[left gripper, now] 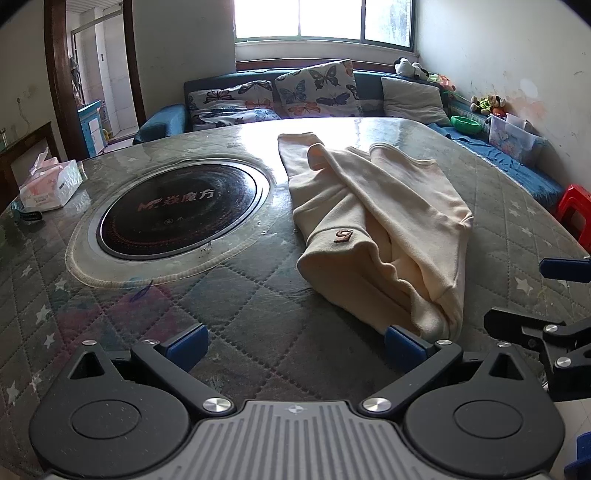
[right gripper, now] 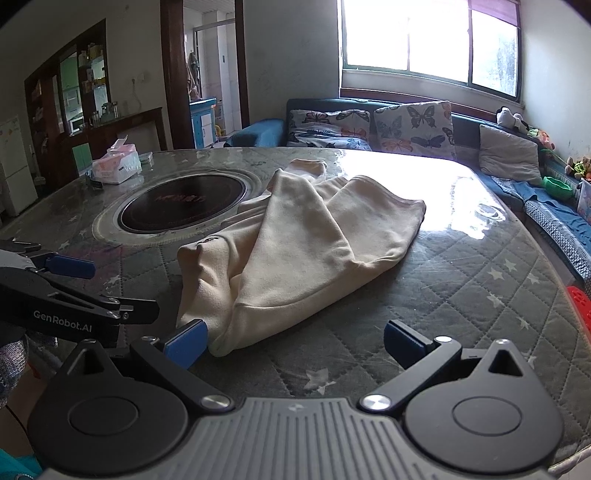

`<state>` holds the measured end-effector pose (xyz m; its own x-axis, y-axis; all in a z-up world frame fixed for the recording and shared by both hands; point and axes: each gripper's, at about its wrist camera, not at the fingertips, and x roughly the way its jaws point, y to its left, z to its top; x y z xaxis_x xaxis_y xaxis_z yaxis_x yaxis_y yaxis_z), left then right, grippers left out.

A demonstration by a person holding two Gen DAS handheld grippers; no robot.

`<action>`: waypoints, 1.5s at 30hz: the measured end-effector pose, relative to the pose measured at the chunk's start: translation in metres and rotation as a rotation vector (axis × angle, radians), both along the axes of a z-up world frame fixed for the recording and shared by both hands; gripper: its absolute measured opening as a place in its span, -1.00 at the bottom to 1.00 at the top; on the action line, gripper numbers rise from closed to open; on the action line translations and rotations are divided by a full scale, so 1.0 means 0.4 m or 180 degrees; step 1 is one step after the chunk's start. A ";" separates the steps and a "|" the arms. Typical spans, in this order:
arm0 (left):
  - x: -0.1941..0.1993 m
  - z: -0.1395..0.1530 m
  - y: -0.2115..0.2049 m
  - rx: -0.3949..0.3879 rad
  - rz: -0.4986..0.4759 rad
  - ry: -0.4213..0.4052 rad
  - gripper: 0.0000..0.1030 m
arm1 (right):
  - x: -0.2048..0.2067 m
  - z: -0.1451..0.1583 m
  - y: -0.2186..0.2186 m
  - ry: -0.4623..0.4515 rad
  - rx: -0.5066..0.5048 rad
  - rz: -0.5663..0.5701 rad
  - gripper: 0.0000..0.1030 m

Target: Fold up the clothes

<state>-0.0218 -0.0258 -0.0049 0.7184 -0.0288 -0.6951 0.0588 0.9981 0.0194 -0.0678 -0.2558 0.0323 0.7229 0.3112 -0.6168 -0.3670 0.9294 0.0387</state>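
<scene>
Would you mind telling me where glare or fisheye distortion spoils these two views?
Left wrist view: the bright window is blown out, and a glare streak crosses the far edge of the glossy quilted table. Right wrist view: a larger white glare patch washes out the table beside the cream fleece garment. Both views bend straight edges and darken at the corners.

Daylight floods in from the window (left gripper: pixel 321 18) at the back, which is blown out to plain white in both views. It throws a hard glare across the far side of the glossy tabletop (right gripper: pixel 424 177), while the near foreground stays dim and shadowed. Fisheye distortion bends the room's edges and darkens the corners; focus is otherwise fairly sharp.
</scene>
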 end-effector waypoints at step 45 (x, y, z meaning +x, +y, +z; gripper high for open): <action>0.205 0.019 0.045 0.0073 0.0011 0.0039 1.00 | 0.315 0.042 0.073 0.0046 -0.0064 0.0286 0.75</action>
